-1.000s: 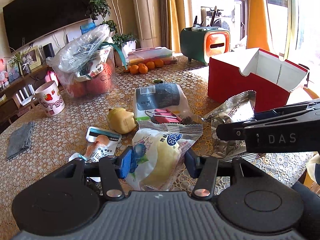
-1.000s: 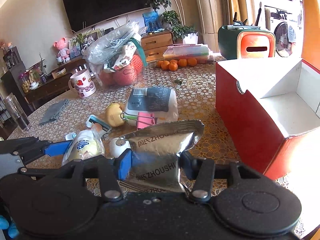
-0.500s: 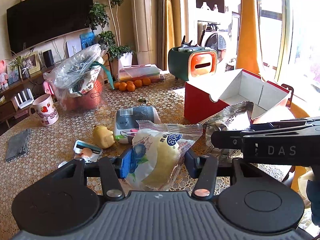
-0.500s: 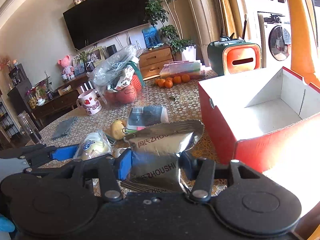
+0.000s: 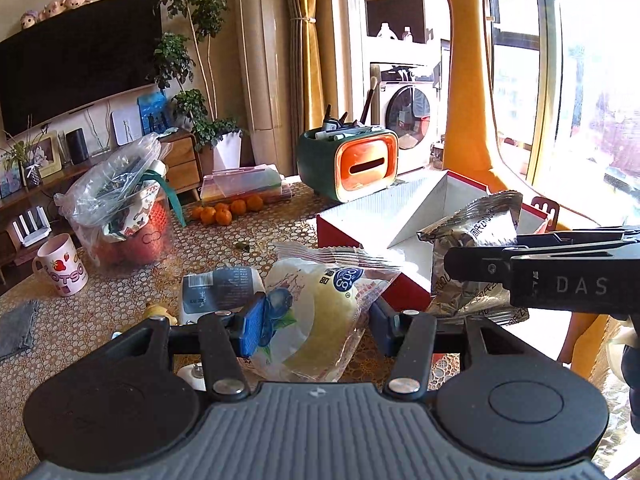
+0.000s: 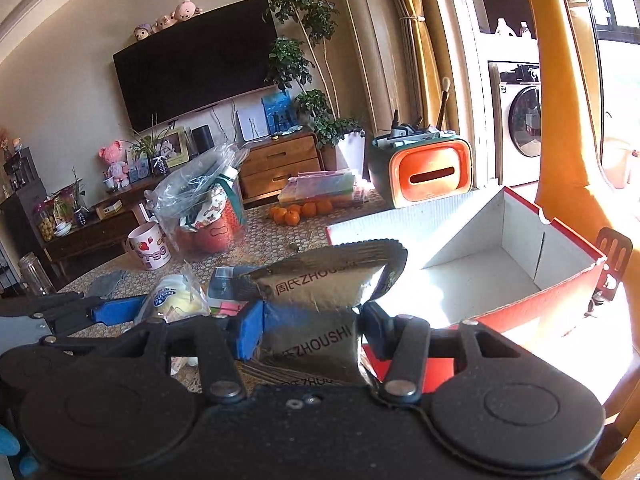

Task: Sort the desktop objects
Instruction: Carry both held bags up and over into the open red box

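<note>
My left gripper is shut on a clear packet with a pale yellow bun, lifted above the table. In the right wrist view my right gripper is shut on a silver foil snack bag, also lifted. An open red box with a white inside stands just ahead and to the right of both. From the left wrist view the silver bag and the right gripper's black arm hang over the near edge of that red box. From the right side, the bun packet shows at the left.
On the patterned tablecloth stay a dark-labelled white pouch, a strawberry mug, a plastic bag of fruit, several tangerines, and a green-orange tissue holder. A grey cloth lies at the left edge.
Both grippers have risen and moved toward the red box, each carrying its packet. The box now looks closer and its inside shows more; the table items have dropped lower in view.
</note>
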Demonstrator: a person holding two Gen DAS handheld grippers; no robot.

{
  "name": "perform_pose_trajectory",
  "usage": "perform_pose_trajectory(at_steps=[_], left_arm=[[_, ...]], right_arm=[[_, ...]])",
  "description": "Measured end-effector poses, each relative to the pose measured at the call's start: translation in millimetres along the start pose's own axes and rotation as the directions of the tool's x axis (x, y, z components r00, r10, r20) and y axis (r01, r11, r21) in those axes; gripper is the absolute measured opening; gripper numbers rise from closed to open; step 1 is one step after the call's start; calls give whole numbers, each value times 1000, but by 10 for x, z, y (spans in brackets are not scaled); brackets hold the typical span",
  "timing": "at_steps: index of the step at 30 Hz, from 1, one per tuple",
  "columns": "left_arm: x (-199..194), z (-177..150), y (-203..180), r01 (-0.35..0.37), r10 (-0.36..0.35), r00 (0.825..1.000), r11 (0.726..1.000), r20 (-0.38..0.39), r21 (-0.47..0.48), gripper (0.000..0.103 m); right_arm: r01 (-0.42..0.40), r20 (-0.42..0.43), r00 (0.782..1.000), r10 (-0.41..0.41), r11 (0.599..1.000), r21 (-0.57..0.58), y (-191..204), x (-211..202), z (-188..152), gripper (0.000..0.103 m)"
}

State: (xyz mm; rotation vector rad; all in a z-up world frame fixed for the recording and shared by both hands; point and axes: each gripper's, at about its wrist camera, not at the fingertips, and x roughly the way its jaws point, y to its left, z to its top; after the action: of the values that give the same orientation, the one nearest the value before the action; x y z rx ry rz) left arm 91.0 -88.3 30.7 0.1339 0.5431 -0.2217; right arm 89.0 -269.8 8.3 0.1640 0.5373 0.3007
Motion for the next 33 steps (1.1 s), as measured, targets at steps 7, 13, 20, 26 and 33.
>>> perform_pose_trajectory(at_steps=[7,13,20,26,33], left_arm=[[110,265,-221,31,-31,999,999,23,26,52],[286,445,-432,54,-55,998,997,21,60,52],[634,614,-680,80,-79,997,993,-16,92,52],[962,714,-889,102,-96,994,987,-53,127,52],[1382,786,-1037,125,-109,988,978,-108,165,52]], right_arm=[[41,48,998,-40,999,-6,-273,-53,170,51],[71,80,994,-69,997,-23,-514,-46,315,51],[108,71,992,-106,994,-19,-850,59,480,52],[134,37,991,-132,990,-39,-1085,230,568,52],[146,-27,989,-148,986,-82,-1288,550,599,51]])
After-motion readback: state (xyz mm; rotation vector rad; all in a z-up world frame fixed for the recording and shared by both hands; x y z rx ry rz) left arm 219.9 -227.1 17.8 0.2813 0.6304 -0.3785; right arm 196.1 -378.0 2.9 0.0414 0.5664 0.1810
